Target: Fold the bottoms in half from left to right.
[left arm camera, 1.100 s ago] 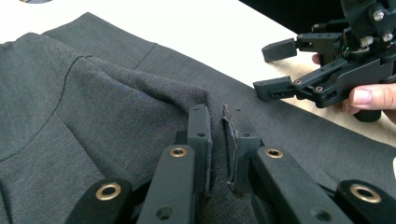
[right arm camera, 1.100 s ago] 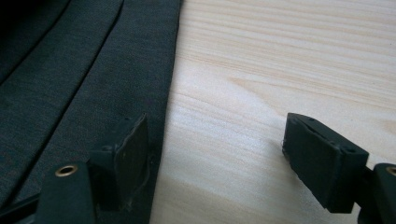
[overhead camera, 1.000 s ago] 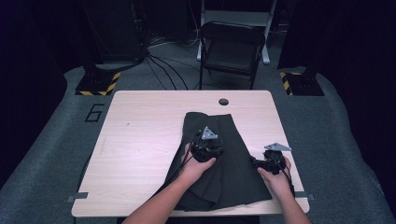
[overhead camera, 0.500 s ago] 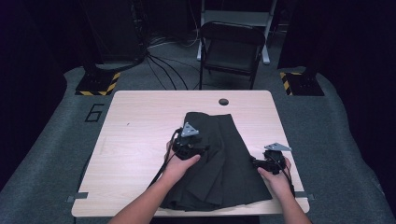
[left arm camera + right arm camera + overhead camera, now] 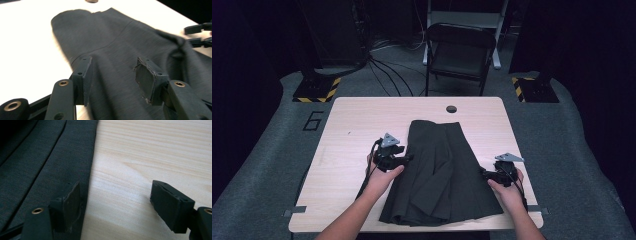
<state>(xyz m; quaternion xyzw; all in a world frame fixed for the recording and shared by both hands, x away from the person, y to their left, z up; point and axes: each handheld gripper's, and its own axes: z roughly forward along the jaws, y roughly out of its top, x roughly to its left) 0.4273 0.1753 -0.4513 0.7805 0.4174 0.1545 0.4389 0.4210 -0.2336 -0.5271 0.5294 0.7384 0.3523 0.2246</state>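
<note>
skirt (image 5: 439,170): soft, floppy, grab its edges | left gripper (image 5: 113,80): jaws apart, over cloth | right gripper (image 5: 120,202): jaws apart, straddling the hem

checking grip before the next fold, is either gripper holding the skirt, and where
Nothing is held. The left gripper stands open over the dark grey pleated fabric skirt; the right gripper stands open at its side edge.

Your two grippers flank a dark pleated skirt (image 5: 439,172) on the table (image 5: 347,125).
Your left gripper (image 5: 404,159) sits at its left edge; your right gripper (image 5: 484,174) at its right edge.
</note>
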